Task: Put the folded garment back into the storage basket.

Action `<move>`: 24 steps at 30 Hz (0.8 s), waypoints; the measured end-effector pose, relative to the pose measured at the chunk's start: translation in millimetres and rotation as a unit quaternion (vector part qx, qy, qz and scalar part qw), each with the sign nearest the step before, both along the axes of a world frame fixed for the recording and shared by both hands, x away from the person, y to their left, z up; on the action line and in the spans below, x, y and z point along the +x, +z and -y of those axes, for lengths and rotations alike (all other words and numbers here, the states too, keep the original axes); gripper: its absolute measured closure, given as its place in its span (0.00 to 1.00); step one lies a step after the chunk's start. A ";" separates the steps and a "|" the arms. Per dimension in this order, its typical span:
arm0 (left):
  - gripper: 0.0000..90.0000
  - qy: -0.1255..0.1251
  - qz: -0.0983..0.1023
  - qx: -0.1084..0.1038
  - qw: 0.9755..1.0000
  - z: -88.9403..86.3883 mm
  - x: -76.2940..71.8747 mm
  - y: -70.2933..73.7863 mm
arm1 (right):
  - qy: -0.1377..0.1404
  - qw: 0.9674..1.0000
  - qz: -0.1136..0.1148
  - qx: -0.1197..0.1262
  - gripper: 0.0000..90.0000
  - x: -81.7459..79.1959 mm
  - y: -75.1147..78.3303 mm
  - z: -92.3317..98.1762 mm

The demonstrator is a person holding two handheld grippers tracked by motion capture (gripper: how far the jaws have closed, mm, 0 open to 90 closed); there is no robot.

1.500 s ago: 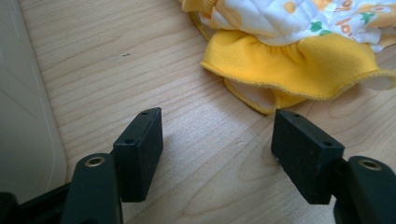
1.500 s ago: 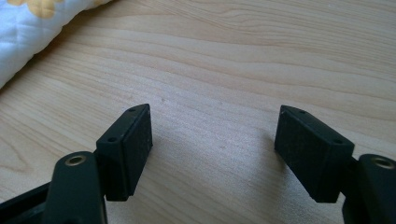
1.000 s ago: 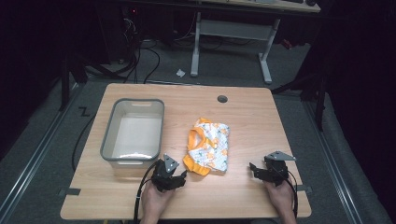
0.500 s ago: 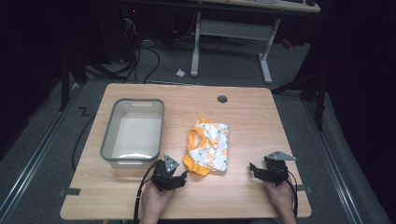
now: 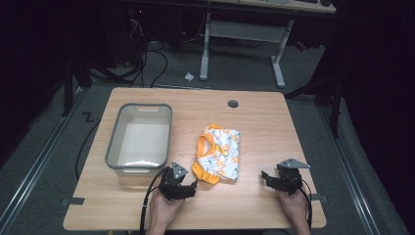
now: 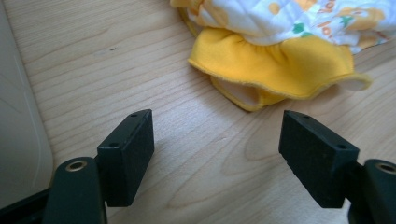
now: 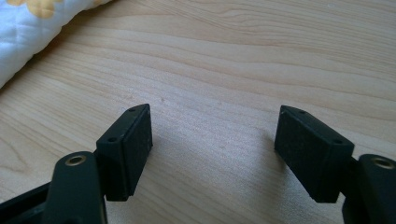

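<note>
Quilted white cloth (image 5: pixel 219 154), orange-yellow ruffled trim, small printed motifs, lies crumpled mid-table on pale wood-grain table (image 5: pixel 254 117), right of grey translucent plastic bin (image 5: pixel 140 139). Left gripper (image 5: pixel 188 187) low over table, just short of cloth's yellow hem; jaws just opened wider, spread, nothing between. Right gripper (image 5: pixel 266 178) near table's front right, apart from cloth, jaws spread over bare wood.
</note>
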State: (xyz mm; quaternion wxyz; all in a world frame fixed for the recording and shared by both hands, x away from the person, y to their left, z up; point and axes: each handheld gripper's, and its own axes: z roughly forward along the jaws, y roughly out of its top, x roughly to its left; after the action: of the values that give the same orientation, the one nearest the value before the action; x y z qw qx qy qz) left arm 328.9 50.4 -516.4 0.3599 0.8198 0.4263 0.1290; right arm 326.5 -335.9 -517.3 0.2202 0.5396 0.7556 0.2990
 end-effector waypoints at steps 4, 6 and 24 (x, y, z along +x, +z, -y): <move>0.30 -0.003 -0.003 -0.015 1.000 -0.3 -1.2 2.9 | 0.000 1.000 0.000 0.000 0.31 0.0 0.0 0.1; 0.30 -0.010 -0.007 -0.025 1.000 0.4 -1.5 5.5 | 0.001 1.000 0.000 -0.001 0.31 0.0 0.0 0.1; 0.32 -0.023 -0.004 -0.044 0.999 11.0 4.9 28.7 | 0.001 1.000 0.000 0.000 0.31 0.0 0.0 0.1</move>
State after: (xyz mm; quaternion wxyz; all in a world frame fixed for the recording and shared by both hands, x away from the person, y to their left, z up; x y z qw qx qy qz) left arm 333.9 39.5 -487.7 0.3961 0.8133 0.4145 0.0986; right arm 326.5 -336.0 -517.2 0.2202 0.5391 0.7561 0.2987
